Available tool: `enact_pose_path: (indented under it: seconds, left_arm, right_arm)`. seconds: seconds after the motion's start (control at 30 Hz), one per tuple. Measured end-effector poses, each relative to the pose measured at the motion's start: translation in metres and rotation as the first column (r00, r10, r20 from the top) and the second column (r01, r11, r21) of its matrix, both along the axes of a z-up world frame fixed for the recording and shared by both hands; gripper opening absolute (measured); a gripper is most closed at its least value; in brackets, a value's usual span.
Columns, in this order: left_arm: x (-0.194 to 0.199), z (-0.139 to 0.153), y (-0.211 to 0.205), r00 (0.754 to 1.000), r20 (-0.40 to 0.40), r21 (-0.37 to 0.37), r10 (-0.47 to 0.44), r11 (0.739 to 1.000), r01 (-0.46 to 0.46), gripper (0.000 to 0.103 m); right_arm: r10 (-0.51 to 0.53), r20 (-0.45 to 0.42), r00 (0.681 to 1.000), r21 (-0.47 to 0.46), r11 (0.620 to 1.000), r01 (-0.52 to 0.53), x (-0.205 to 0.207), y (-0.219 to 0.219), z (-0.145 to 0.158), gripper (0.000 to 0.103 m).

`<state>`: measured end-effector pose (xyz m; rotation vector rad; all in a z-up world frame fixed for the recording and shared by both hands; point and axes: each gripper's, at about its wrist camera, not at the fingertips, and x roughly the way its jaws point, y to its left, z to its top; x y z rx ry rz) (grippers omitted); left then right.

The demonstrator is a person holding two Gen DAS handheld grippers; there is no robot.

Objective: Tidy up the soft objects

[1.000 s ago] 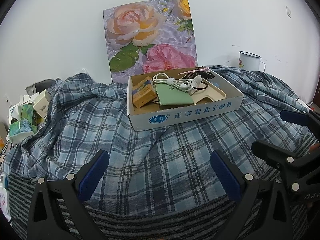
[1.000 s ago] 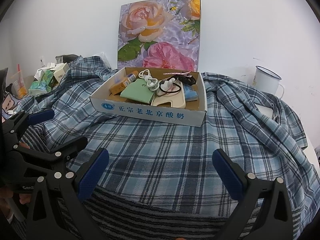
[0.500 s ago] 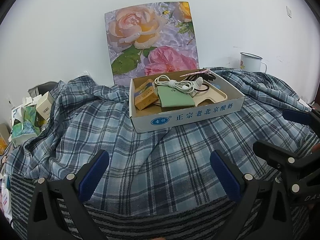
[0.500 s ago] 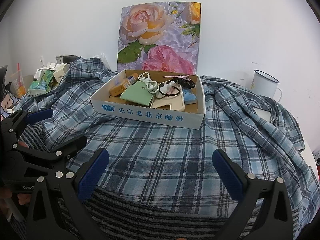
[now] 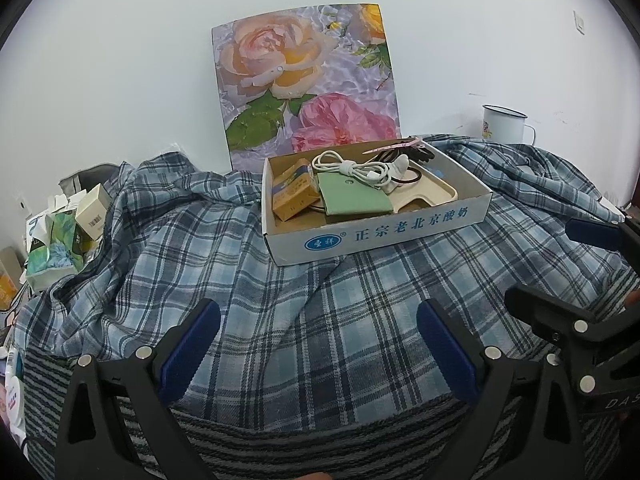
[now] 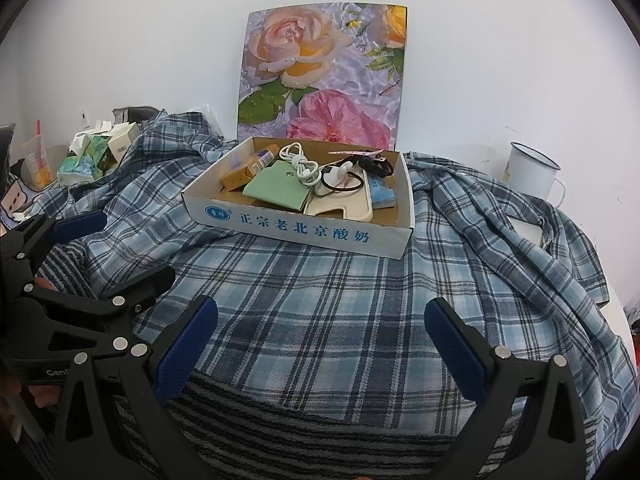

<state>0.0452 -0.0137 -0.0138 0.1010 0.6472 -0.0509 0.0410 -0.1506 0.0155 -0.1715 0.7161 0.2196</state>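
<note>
A blue plaid shirt (image 5: 312, 320) (image 6: 328, 304) lies spread over a grey striped cloth (image 5: 320, 440) (image 6: 304, 412). On the shirt stands a shallow cardboard box (image 5: 384, 234) (image 6: 304, 230) holding a green pouch (image 5: 352, 200) (image 6: 278, 190), a white cable (image 5: 352, 168) (image 6: 302, 164), an orange packet (image 5: 294, 196) and other small items. My left gripper (image 5: 316, 348) hovers open above the shirt's near part, nothing between its fingers. My right gripper (image 6: 320, 344) is open too, beside it over the shirt. Each gripper shows at the edge of the other's view.
A flower picture (image 5: 308, 92) (image 6: 324, 76) leans on the white wall behind the box. A white enamel mug (image 5: 502, 124) (image 6: 530, 170) stands at the back right. Tissue packs and small cartons (image 5: 64, 240) (image 6: 96, 152) pile at the left.
Both views have shifted a little: the box and picture now sit slightly lower in frame. Both grippers stay open and empty; nothing on the shirt has moved.
</note>
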Motion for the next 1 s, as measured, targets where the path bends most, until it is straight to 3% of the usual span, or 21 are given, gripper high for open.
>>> enact_pose_path:
  seconds: [1.0]
  left_arm:
    - [-0.0035, 0.0036, 0.0061, 0.999, 0.028, -0.023, 0.018, 1.0, -0.017, 0.101]
  right_arm:
    - [0.009, 0.007, 1.0, -0.031, 0.999, -0.009, 0.0005, 0.0056, -0.0016, 0.103]
